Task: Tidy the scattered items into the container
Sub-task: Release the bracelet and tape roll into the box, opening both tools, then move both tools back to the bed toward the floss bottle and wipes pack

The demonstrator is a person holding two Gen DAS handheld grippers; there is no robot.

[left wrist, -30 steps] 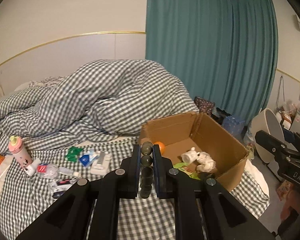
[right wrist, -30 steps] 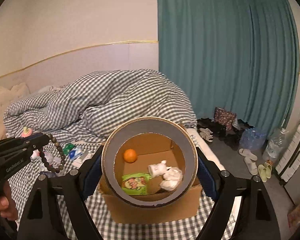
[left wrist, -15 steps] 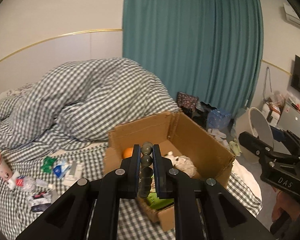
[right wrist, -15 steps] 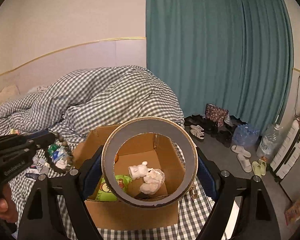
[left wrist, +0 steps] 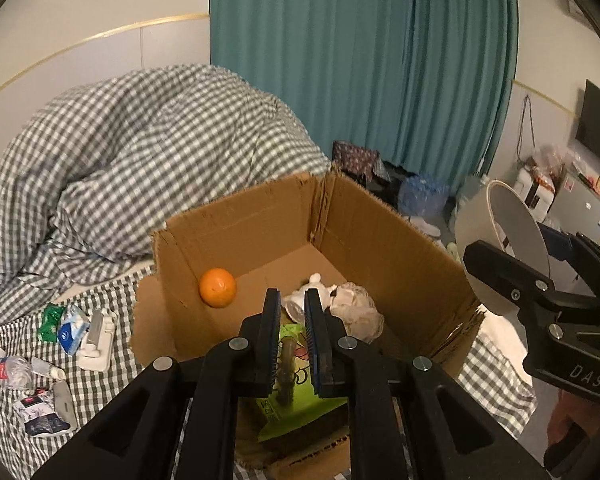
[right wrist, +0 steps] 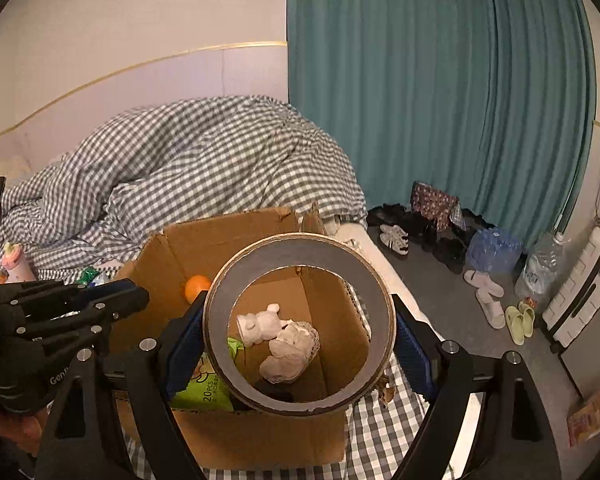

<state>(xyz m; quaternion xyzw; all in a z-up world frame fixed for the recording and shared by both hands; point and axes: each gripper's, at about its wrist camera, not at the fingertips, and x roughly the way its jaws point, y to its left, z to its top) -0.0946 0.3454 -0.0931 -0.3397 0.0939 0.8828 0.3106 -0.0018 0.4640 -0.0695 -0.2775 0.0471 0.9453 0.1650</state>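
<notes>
Bead string [left wrist: 287,368] drops from the opening left gripper [left wrist: 292,312]; right gripper [right wrist: 298,354] clamps tape roll [right wrist: 300,322] above box [left wrist: 384,240].

Each view looked forward and downward along its own claw from close above the box [left wrist: 380,240]. The left camera faced it from the left, the right camera [right wrist: 260,432] from its near side; both shared the box, bed [left wrist: 140,152] and curtain [right wrist: 420,100].
</notes>
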